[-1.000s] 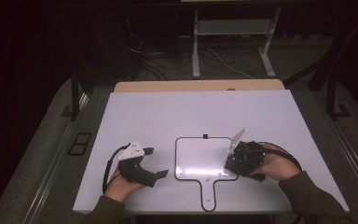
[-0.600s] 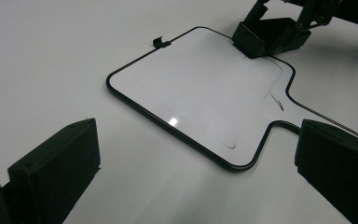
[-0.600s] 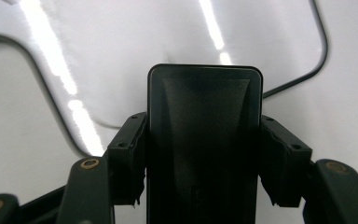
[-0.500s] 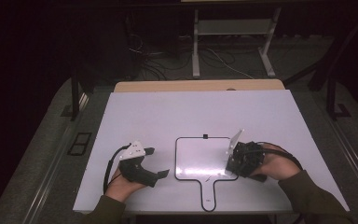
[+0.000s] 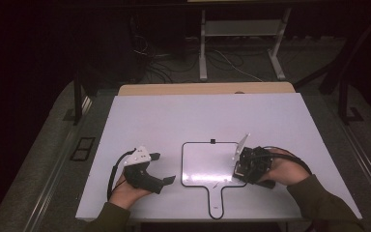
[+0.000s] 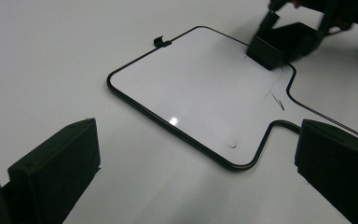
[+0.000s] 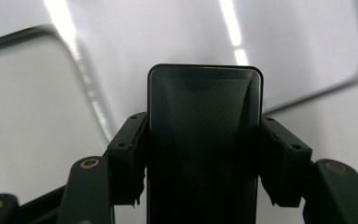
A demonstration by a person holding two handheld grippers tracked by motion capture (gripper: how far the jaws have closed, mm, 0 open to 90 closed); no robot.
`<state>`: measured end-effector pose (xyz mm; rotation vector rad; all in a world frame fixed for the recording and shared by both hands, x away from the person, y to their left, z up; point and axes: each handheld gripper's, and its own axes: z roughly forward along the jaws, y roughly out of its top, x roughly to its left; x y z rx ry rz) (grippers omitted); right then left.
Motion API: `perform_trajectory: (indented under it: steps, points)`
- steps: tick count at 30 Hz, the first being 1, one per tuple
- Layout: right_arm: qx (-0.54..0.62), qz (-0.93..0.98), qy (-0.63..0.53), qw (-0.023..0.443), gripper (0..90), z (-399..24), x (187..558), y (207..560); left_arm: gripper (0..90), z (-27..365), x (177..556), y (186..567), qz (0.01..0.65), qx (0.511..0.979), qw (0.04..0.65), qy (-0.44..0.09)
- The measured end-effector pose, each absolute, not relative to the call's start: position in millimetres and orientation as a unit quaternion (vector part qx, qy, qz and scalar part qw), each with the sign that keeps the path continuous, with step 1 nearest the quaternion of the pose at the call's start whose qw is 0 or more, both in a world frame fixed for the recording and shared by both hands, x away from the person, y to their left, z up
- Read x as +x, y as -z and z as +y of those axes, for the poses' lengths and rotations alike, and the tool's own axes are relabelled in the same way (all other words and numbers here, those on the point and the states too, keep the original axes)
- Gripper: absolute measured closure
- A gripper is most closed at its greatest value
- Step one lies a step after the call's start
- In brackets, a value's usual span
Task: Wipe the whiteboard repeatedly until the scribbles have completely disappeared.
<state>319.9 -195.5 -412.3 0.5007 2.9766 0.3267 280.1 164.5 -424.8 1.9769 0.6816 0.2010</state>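
A paddle-shaped whiteboard [image 5: 205,162] with a black rim and a short handle lies flat on the white table [image 5: 198,116]. My right gripper [image 5: 240,168] sits at the board's right edge, shut on a black eraser block [image 7: 205,102] that fills the gap between its jaws [image 7: 205,140]. The left gripper view shows the same eraser [image 6: 279,44] resting on the board [image 6: 191,79] near a few faint pen strokes [image 6: 275,98]. My left gripper [image 5: 163,168] rests on the table just left of the board, open, with nothing between its jaws [image 6: 198,163].
A small black clip [image 5: 213,141] sits on the board's far rim. A wooden strip [image 5: 207,88] runs along the table's far edge. Beyond it, a metal stand [image 5: 241,48] and cables are on the dark floor.
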Motion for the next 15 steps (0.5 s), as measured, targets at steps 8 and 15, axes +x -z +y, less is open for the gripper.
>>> perform_trajectory:
  steps: [8, 15]
  points:
    - [0.195, 0.969, -0.142, 0.058, 39.1, -191.2, 337.5, 413.9, 0.0, 162.6, 280.0, 424.6, 0.279, 0.818, 0.496, -0.083]
    - [0.177, 0.972, -0.143, 0.049, 39.1, -191.5, 324.5, 414.6, 0.0, 165.0, 279.2, 424.7, 0.28, 0.816, 0.498, -0.085]
